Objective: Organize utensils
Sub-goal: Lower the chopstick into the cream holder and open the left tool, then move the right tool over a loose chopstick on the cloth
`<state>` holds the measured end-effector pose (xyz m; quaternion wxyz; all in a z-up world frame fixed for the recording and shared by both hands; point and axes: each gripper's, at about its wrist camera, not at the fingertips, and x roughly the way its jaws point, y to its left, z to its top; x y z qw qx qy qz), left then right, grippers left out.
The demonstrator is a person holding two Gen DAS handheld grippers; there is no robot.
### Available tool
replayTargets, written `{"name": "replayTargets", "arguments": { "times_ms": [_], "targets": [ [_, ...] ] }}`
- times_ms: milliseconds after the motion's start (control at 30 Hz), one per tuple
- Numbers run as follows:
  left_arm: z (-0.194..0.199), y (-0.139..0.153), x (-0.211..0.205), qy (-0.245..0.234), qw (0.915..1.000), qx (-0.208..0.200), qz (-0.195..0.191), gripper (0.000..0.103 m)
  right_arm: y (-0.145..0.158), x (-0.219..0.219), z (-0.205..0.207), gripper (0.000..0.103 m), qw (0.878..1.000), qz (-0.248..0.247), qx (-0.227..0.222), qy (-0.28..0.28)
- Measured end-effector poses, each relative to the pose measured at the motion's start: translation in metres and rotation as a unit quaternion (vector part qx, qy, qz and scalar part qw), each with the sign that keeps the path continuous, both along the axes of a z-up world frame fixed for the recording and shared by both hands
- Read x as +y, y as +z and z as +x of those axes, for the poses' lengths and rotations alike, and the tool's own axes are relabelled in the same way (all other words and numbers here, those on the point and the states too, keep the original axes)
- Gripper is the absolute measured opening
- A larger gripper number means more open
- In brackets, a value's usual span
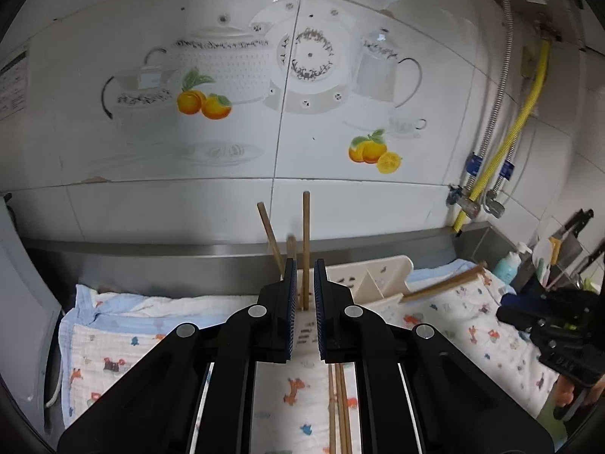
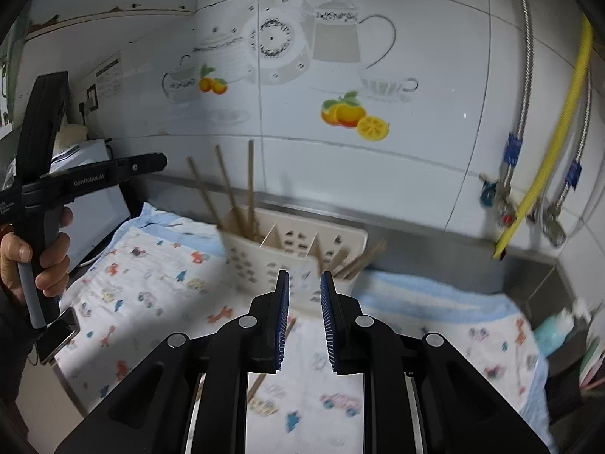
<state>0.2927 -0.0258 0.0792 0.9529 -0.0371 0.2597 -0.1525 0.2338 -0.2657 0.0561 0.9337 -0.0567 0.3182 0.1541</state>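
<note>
Nearest in the left wrist view, the left gripper [image 1: 303, 265] has its jaws spread a little, with one upright chopstick [image 1: 306, 249] standing in the gap; whether either pad touches it cannot be told. Below that gripper, about three loose chopsticks [image 1: 339, 408] lie side by side on the patterned cloth [image 1: 113, 344] near its front edge.

In the right wrist view, the right gripper [image 2: 304, 278] is spread and holds nothing; one chopstick [image 2: 264, 372] lies on the cloth beneath it.

Farther back, the cream utensil holder [image 2: 264, 261] sits near the cloth's rear edge. It has slotted walls and dividers. Three chopsticks [image 2: 225, 185] stand in its left compartment, two leaning left and one upright. At its right end a blurred bunch of chopsticks [image 2: 359, 261] pokes out slanting to the right; their number is unclear.

Behind, the tiled wall [image 2: 435, 174] carries one yellow hose [image 2: 567, 106] and two braided metal hoses [image 2: 523, 87].
</note>
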Motion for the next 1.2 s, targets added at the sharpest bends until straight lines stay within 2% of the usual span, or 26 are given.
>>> {"name": "replayTargets", "arguments": {
  "times_ms": [200,433,567,667,700,900,1200],
  "targets": [
    [-0.035,-0.016,0.011,-0.007,0.9999,0.005,-0.011,0.009,-0.037,0.017,-0.031,0.017,1.000,-0.004,0.014,-0.006],
    [-0.066,-0.054,0.021,-0.003,0.9998,0.021,0.001,0.010,-0.085,0.031,-0.054,0.017,0.999,0.014,0.046,-0.014],
    [-0.077,-0.075,0.029,0.000,0.9993,0.037,-0.005,0.010,-0.114,0.038,-0.059,0.017,0.997,0.030,0.070,-0.026],
    [-0.083,-0.090,0.037,0.006,0.9988,0.048,-0.010,0.020,-0.135,0.044,-0.061,0.017,0.995,0.029,0.082,-0.038],
    [-0.084,-0.095,0.039,0.008,0.9987,0.050,-0.011,0.021,-0.142,0.046,-0.062,0.017,0.995,0.033,0.090,-0.039],
    [-0.090,-0.118,0.050,0.012,0.9973,0.070,-0.017,0.021,-0.168,0.052,-0.059,0.017,0.991,0.042,0.111,-0.058],
    [-0.092,-0.143,0.063,0.019,0.9947,0.094,-0.038,0.021,-0.185,0.058,-0.048,0.017,0.988,0.046,0.123,-0.079]
  ]
}}
